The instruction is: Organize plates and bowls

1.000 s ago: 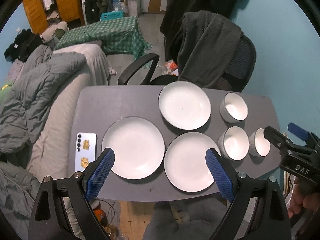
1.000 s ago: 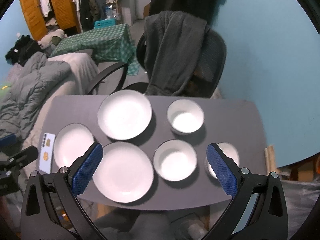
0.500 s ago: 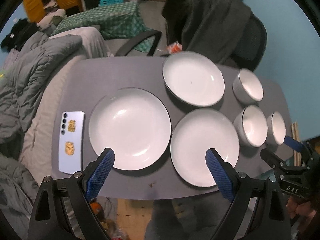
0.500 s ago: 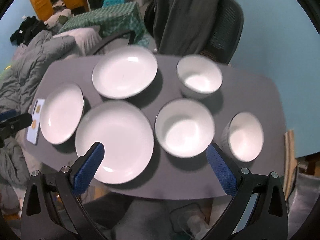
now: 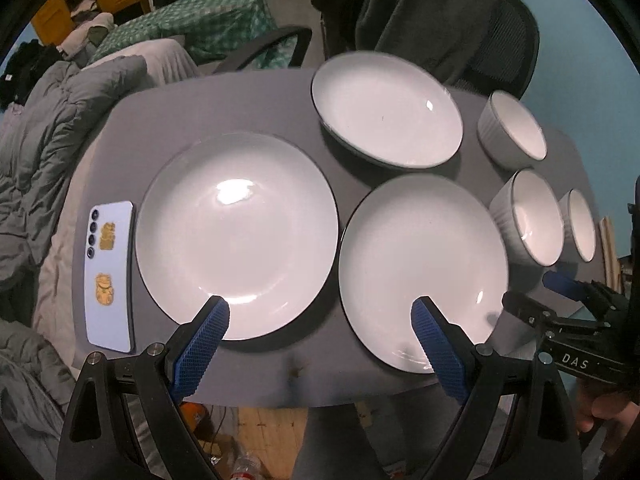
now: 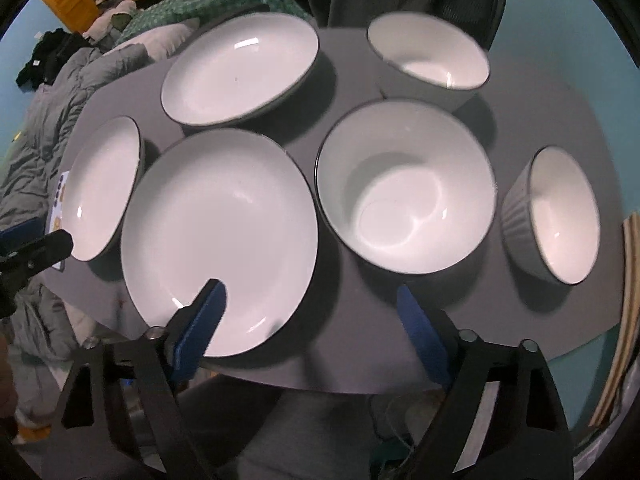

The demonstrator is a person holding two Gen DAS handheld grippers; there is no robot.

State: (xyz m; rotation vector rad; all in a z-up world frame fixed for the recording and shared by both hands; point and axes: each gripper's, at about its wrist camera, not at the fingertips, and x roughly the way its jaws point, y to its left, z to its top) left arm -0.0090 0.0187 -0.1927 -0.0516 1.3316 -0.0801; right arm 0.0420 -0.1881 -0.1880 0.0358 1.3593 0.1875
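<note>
I'm keeping both grippers empty: left gripper (image 5: 320, 326) wide, right gripper (image 6: 310, 306) wide but narrowing. Three plates (image 5: 236, 234) and three bowls (image 6: 404, 186) are sitting separately on the desk (image 5: 224, 108), unstacked.

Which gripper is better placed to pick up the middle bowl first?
The right gripper: its open jaws, which have just been closing slightly, hang near the middle bowl. The left gripper, also open, hangs over the plates, farther away.
</note>
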